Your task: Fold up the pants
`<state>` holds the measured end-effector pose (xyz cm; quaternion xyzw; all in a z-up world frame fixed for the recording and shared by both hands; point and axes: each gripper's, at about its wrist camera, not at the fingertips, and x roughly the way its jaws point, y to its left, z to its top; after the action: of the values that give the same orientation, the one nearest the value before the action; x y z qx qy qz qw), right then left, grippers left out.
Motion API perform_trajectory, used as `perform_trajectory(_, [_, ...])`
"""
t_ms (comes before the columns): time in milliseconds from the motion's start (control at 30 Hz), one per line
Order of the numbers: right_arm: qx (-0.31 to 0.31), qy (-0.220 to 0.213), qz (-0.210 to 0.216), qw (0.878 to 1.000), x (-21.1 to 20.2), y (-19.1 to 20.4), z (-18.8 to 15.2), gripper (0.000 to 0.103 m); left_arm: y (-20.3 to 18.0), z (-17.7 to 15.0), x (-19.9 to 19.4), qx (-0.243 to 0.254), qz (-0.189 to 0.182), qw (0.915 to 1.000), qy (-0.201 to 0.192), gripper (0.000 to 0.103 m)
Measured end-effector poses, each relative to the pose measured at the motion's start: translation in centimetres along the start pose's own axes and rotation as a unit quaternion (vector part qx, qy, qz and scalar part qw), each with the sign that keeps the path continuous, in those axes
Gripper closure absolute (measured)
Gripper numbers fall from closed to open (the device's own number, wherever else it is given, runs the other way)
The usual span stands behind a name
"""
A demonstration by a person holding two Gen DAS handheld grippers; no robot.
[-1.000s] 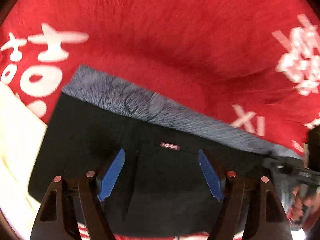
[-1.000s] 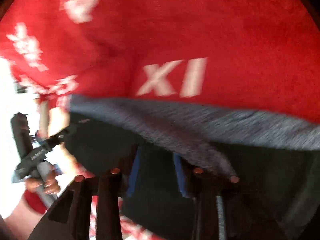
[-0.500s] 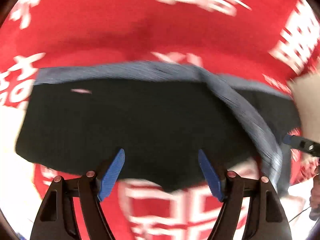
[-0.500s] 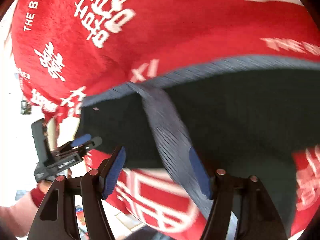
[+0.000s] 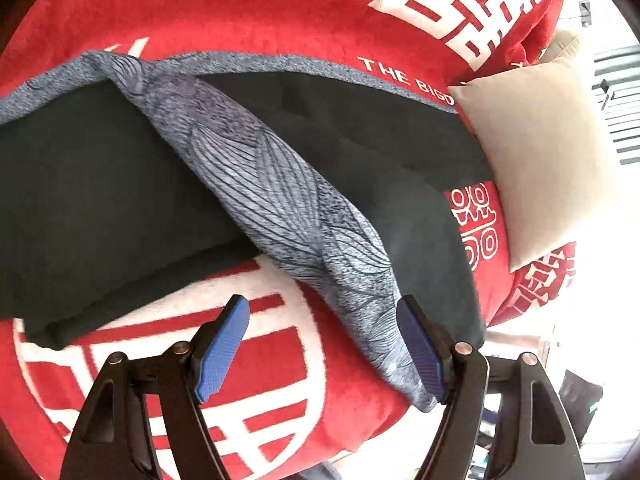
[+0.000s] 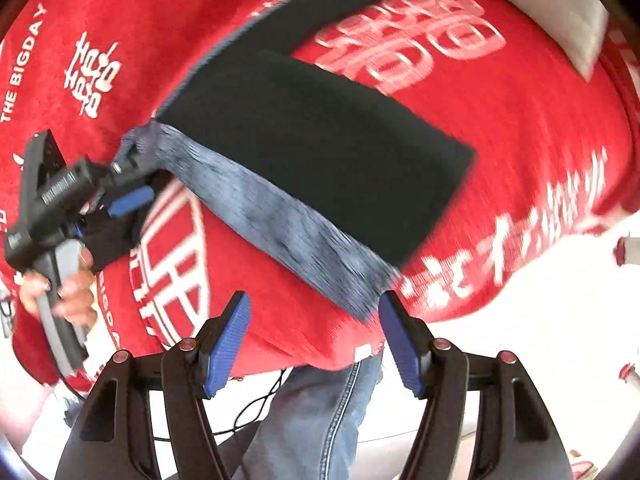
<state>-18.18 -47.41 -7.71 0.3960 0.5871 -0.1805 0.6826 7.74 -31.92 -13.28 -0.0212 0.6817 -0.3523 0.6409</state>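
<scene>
Pants (image 5: 100, 200) lie on our red blanket (image 5: 280, 8); our left gripper (image 5: 320, 344) and right gripper (image 6: 314, 334) both stand apart, holding nothing.

Bare red blanket (image 5: 280, 360) open near the bed edge, black pants (image 5: 100, 200) across the middle, beige cushion (image 5: 540, 168) blocking the far side.

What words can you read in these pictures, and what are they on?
"THE BIGDAY": white letters on the red blanket, at the left edge of the right view.
"THE BIGD": same blanket, left view, cut off by the beige pillow.
Big white signs on the blanket: not letters I can read.
Label on the left gripper: too blurred.
</scene>
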Motion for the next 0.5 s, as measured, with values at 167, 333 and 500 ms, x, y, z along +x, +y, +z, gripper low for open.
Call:
perform_trajectory(167, [0.031,-0.011,0.025,0.999,1.4,-2.2,-1.5,0.033,-0.2,0.3,1.4,-0.016,-0.015,0.9997,0.01,0.026])
perform_trajectory(333, [0.029,-0.025,0.041,0.998,3.0,-3.6,-1.4,0.037,-0.7,0.1,2.3,-0.017,-0.016,0.9996,0.015,0.026])
perform_trajectory(500, [0.032,-0.001,0.086,0.996,4.0,-4.1,-1.1,0.098,-1.1,0.2,3.0,-0.021,-0.012,0.9992,0.031,0.075])
